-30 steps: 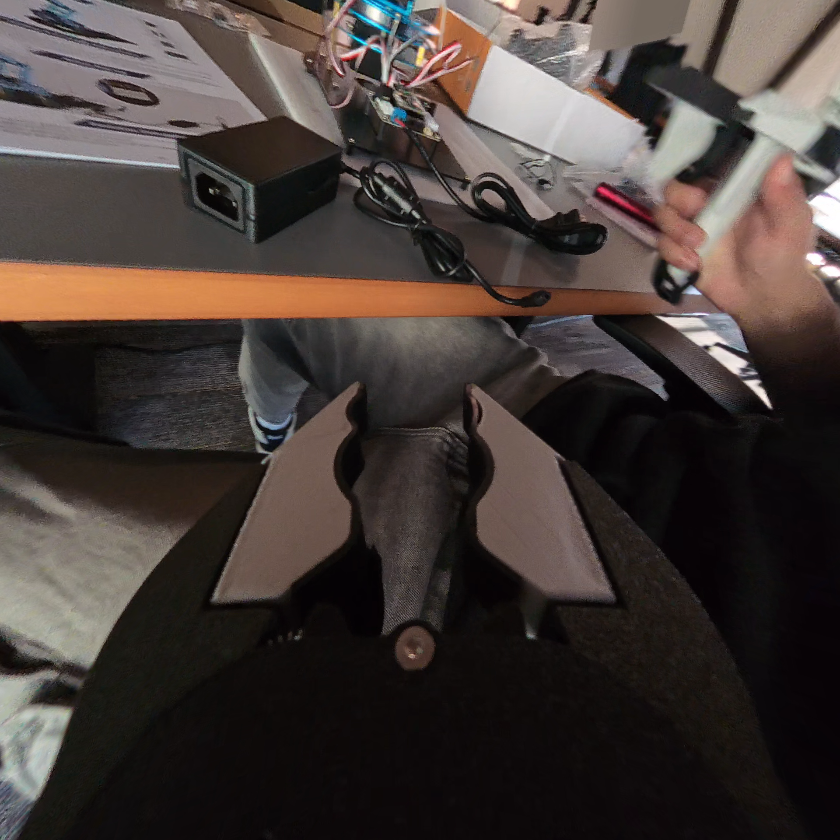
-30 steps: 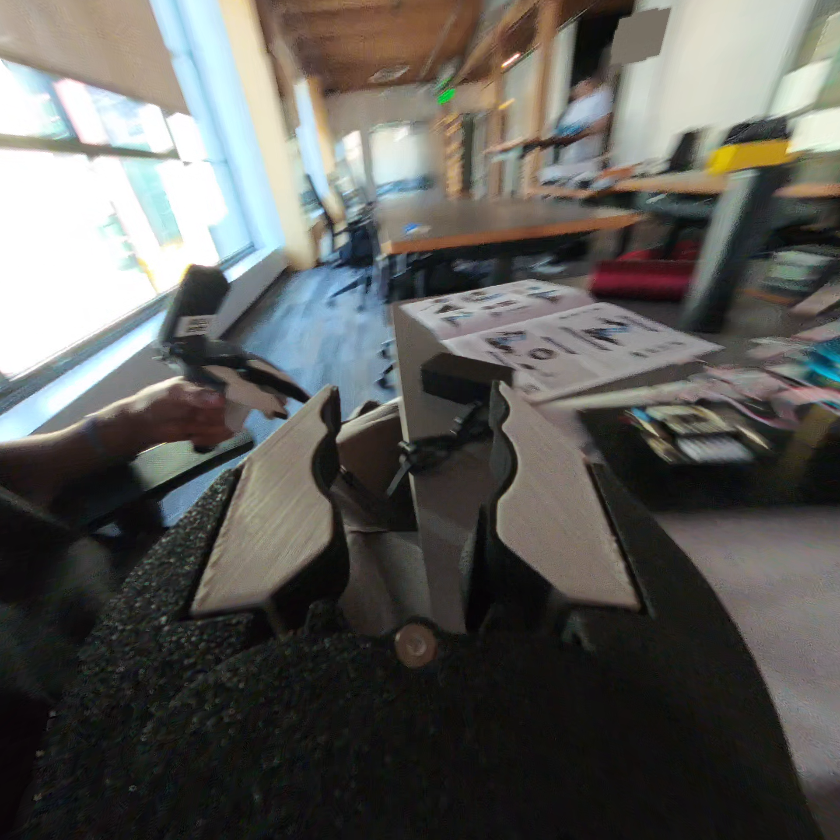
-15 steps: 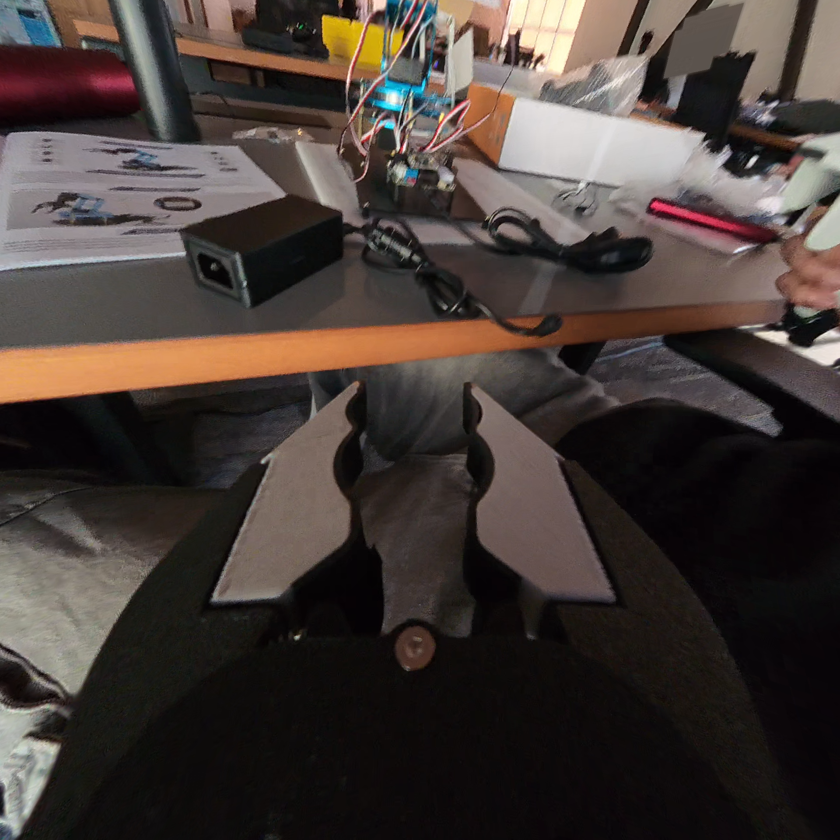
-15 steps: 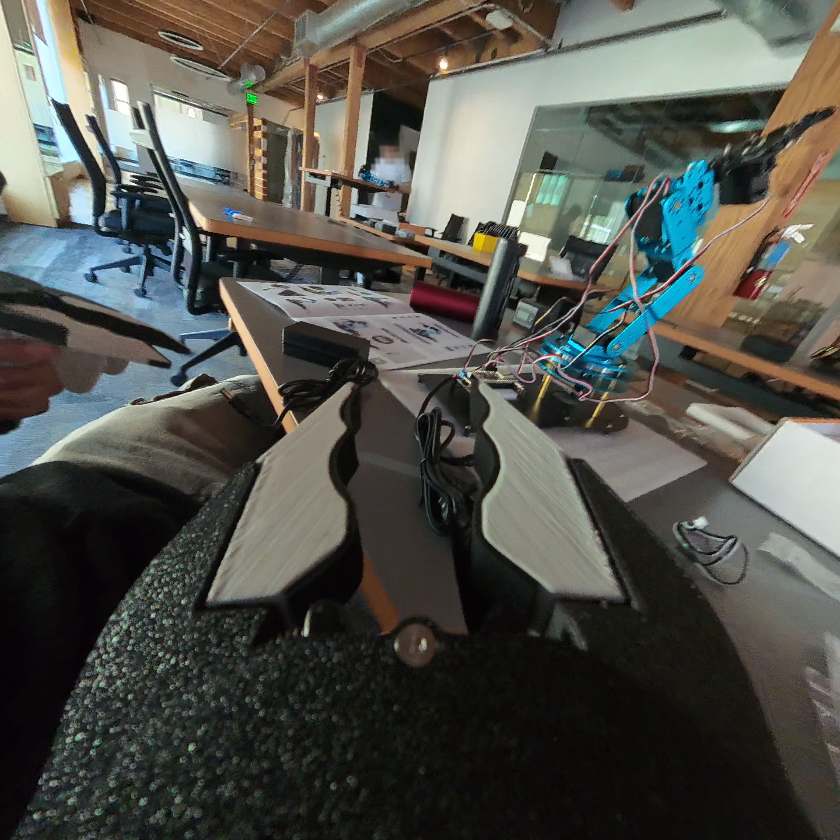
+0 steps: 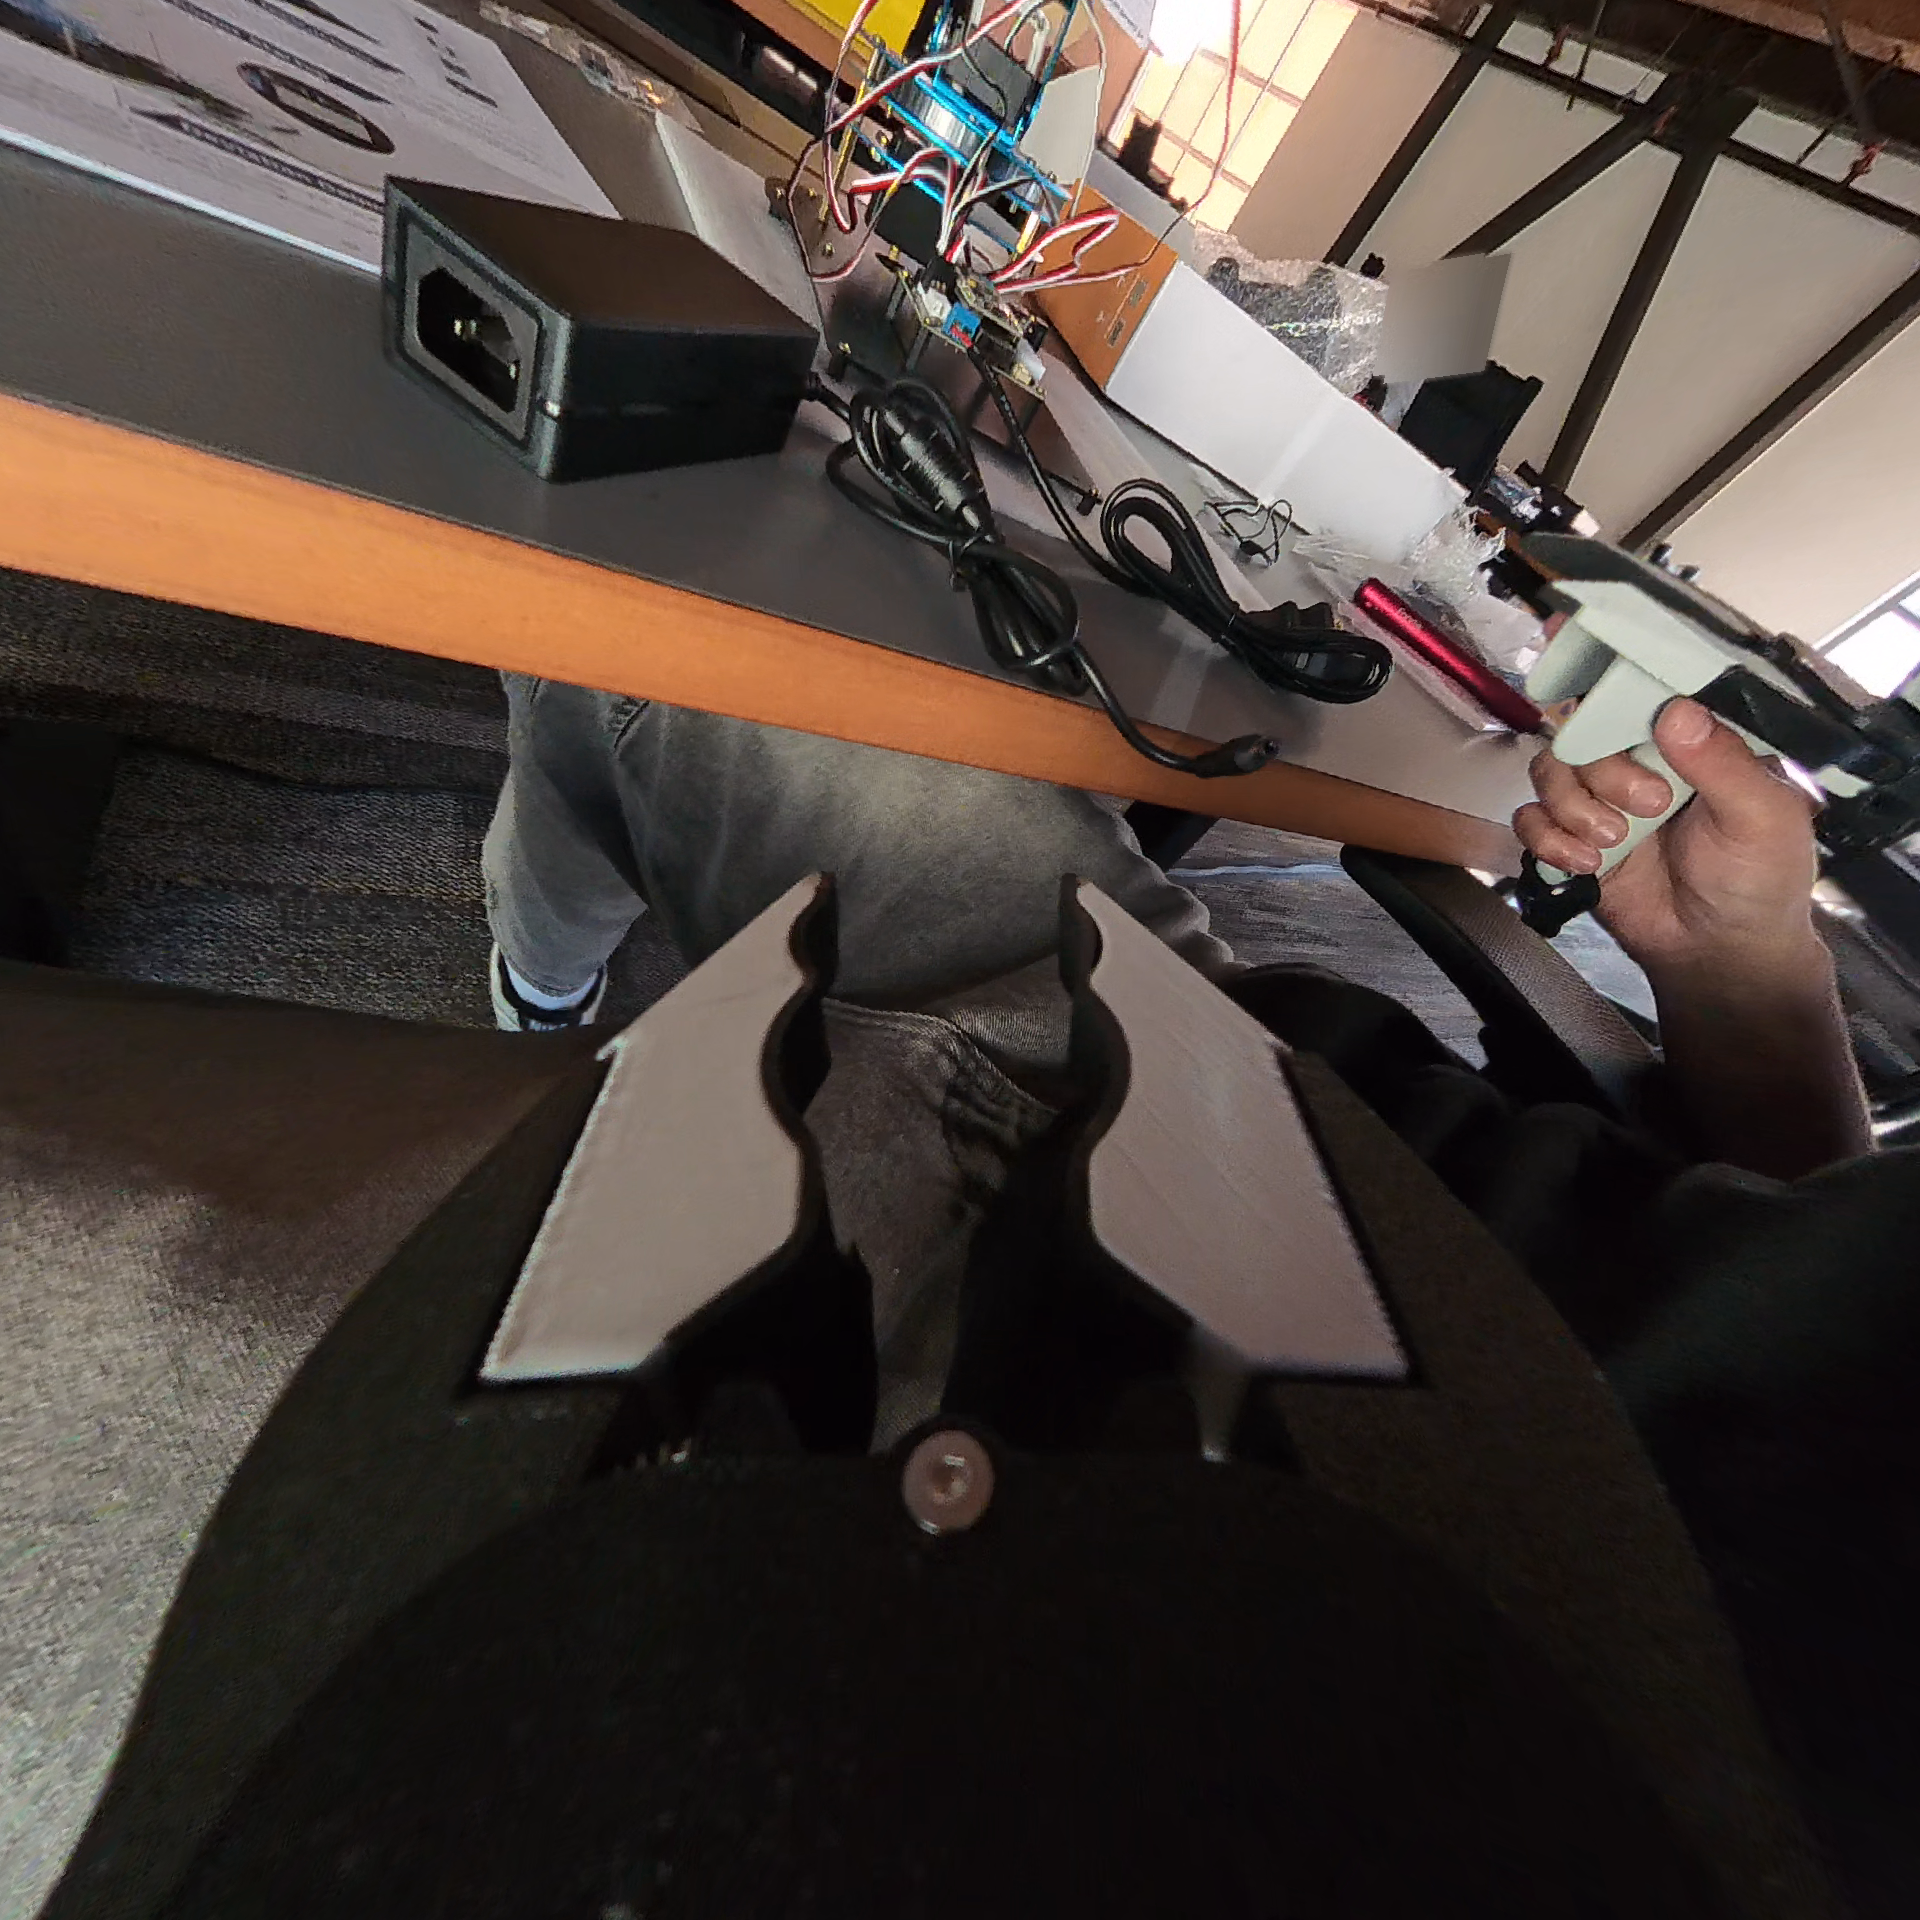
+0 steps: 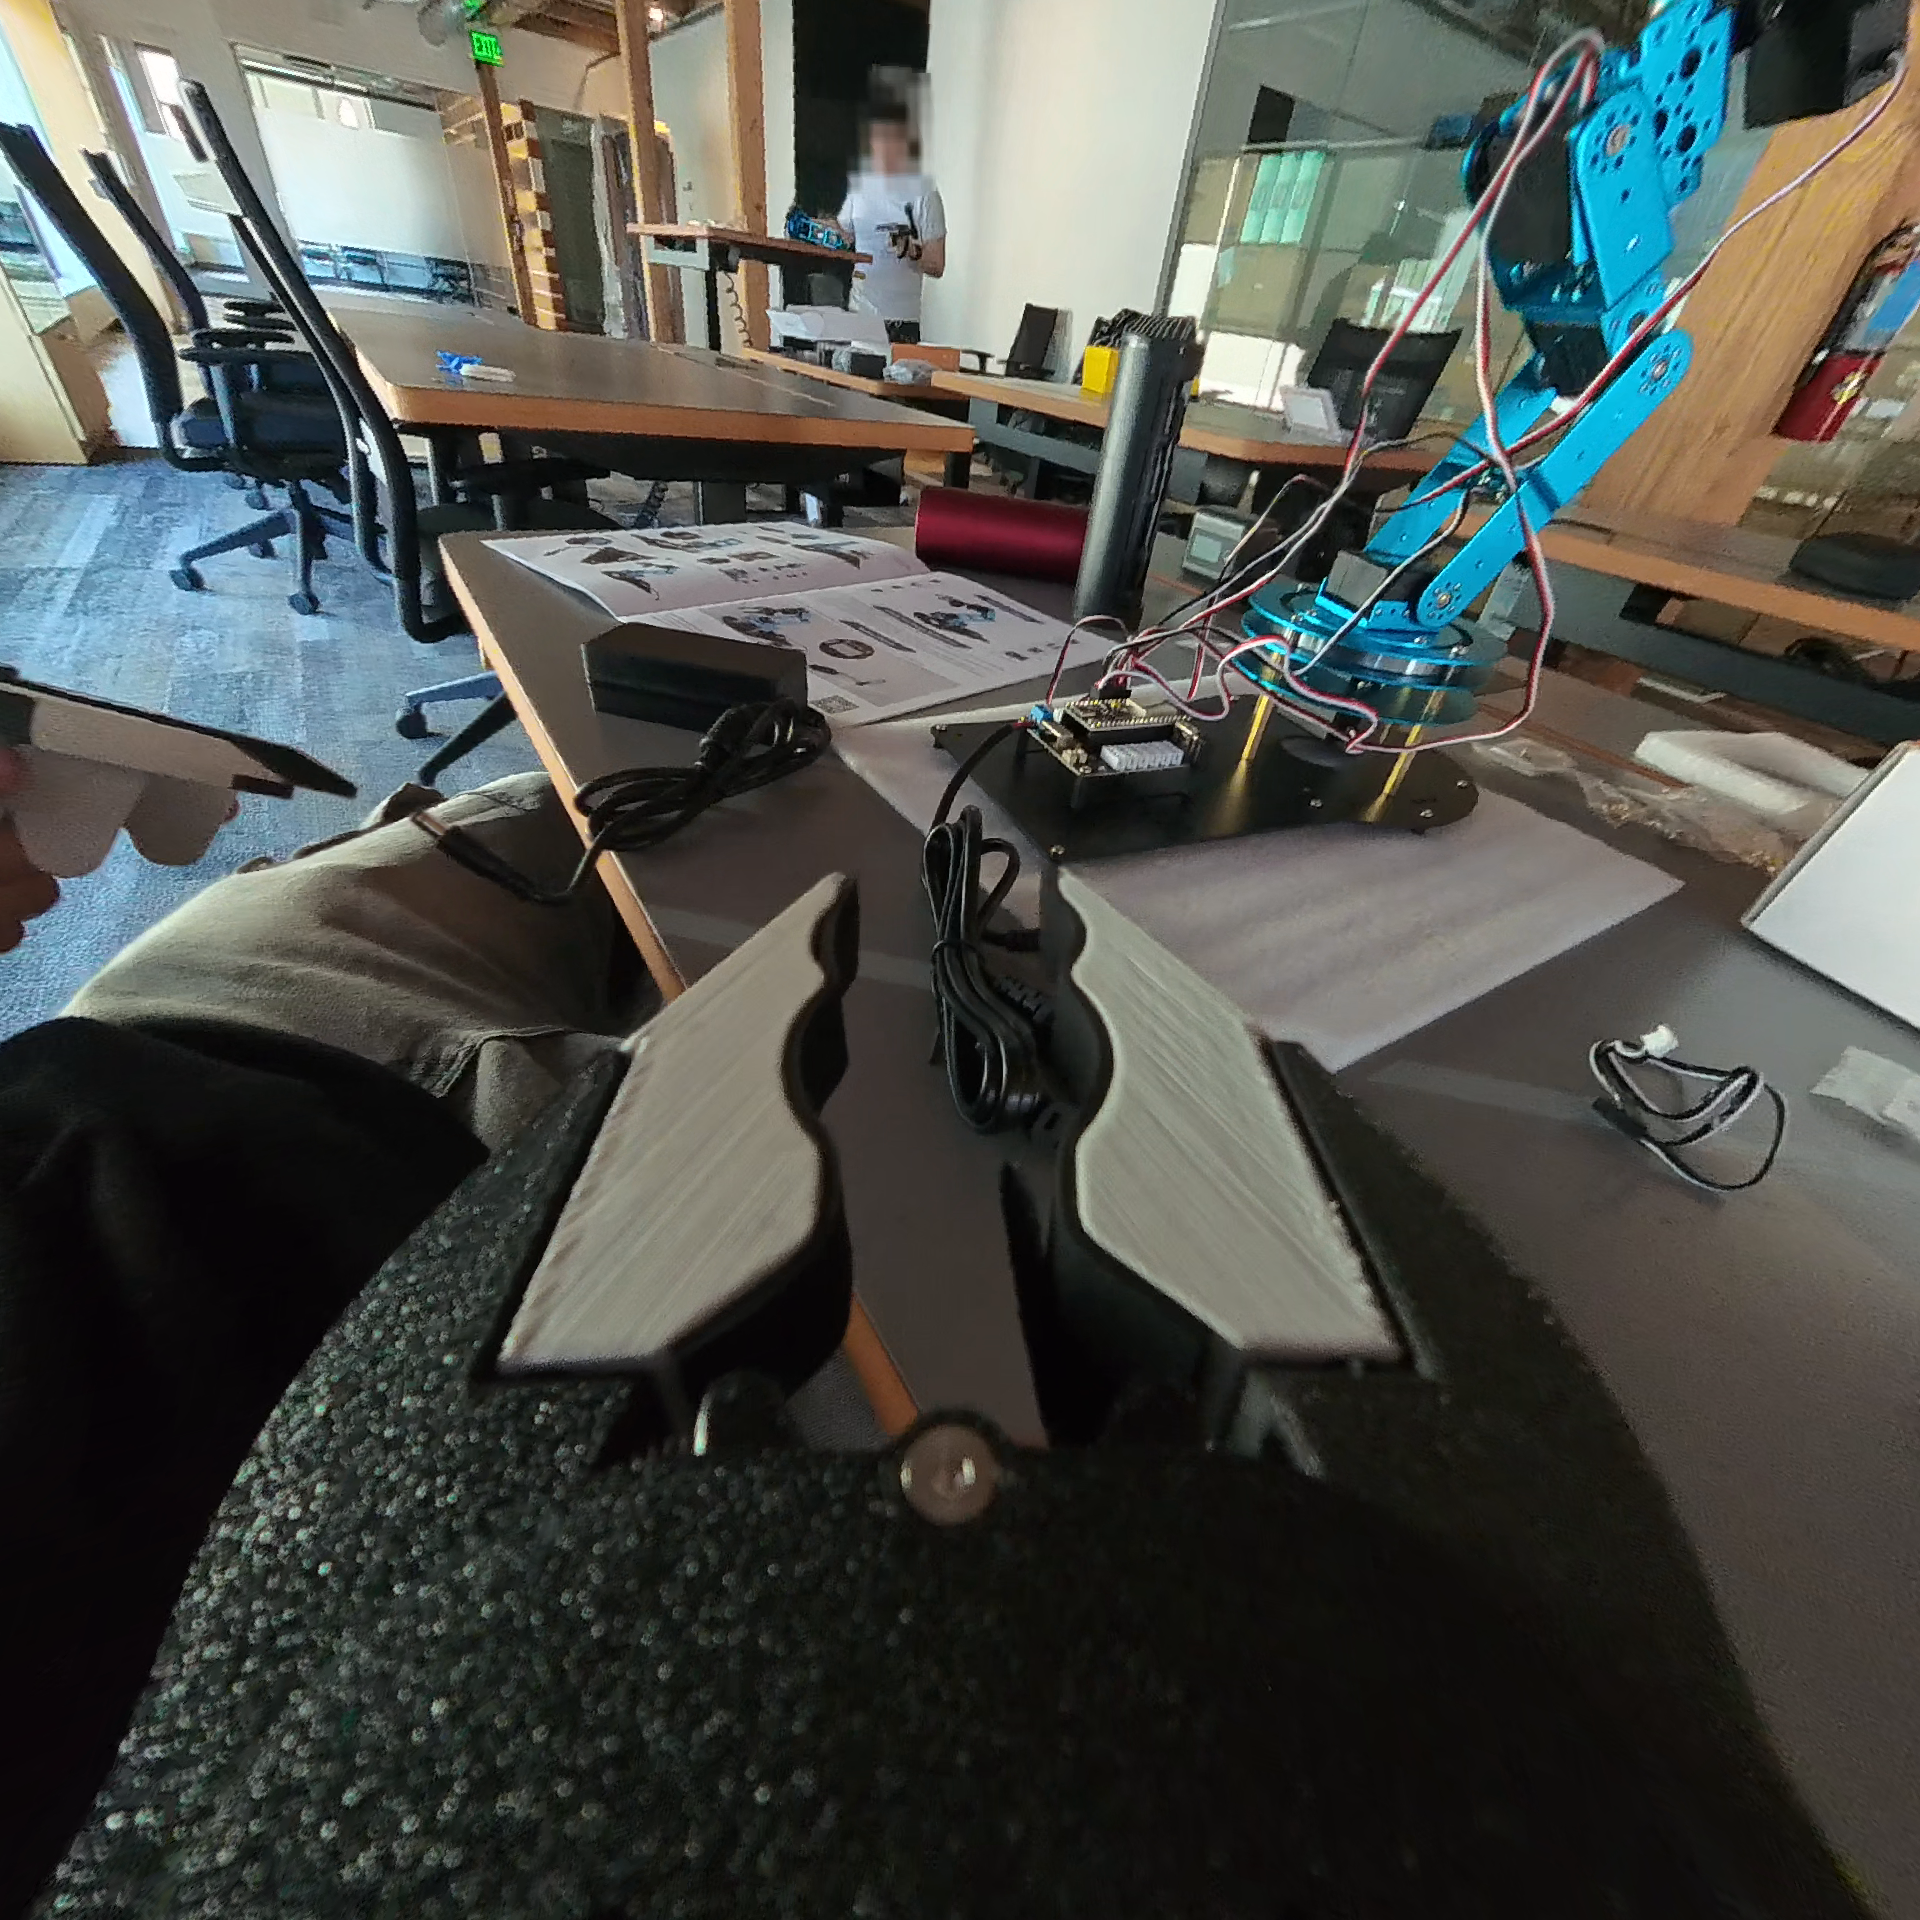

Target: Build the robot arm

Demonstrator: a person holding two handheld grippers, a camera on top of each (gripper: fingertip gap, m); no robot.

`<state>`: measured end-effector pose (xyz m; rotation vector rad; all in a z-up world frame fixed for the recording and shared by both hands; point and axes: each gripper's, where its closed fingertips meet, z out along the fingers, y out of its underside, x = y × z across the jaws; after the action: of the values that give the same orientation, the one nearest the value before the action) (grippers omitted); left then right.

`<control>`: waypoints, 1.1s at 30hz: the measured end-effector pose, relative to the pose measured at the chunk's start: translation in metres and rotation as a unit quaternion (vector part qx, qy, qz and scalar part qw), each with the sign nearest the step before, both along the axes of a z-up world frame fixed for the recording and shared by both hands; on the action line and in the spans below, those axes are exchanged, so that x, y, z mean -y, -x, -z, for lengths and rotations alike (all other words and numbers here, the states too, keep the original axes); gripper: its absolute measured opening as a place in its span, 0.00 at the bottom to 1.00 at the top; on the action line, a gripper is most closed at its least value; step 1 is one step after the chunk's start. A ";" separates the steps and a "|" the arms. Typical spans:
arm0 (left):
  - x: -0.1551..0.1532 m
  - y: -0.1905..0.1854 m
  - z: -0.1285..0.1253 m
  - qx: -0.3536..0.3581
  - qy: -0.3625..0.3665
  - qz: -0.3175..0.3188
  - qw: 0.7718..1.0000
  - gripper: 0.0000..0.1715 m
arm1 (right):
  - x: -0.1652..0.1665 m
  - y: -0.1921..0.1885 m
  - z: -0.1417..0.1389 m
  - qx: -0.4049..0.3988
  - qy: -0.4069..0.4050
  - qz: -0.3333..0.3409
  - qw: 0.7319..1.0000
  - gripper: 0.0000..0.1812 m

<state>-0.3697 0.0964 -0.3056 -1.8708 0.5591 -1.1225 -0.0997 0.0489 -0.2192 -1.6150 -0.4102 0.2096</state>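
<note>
Both tools are being held spread and empty, the left tool (image 5: 943, 914) below the tabletop (image 5: 644, 613) edge over a trouser leg (image 5: 831, 821), the right tool (image 6: 951, 914) above a black cable (image 6: 971, 997) near the blue robot arm (image 6: 1558, 343).

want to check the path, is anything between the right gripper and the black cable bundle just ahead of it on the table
Nothing visible. The right gripper is open and empty over the table edge, and the black cable bundle shows in the gap between its fingers with only bare tabletop around it. The circuit board sits farther back.
</note>
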 end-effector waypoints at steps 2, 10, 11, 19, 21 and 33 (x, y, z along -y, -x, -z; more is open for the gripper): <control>-0.001 0.002 -0.001 -0.012 -0.011 -0.006 1.000 0.24 | -0.003 0.000 0.004 0.000 0.008 -0.002 1.000 0.18; -0.001 0.005 0.003 -0.065 -0.051 -0.017 0.996 0.24 | -0.007 -0.001 0.010 0.008 0.022 0.001 1.000 0.17; 0.000 0.004 0.003 -0.066 -0.052 -0.016 0.996 0.24 | -0.006 -0.001 0.011 0.008 0.022 0.001 1.000 0.17; -0.001 0.003 0.004 -0.070 -0.056 -0.011 0.996 0.24 | -0.005 -0.005 0.013 0.014 0.027 0.006 1.000 0.17; -0.001 0.002 0.004 -0.069 -0.053 -0.010 0.996 0.24 | -0.006 -0.006 0.014 0.014 0.027 0.008 0.999 0.17; -0.001 0.003 0.001 -0.053 -0.042 -0.006 0.998 0.24 | -0.004 -0.005 0.015 0.027 0.025 0.008 0.999 0.16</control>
<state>-0.3728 0.0969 -0.3071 -1.8668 0.6437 -0.9801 -0.0950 0.0529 -0.2340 -1.6753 -0.4362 0.1644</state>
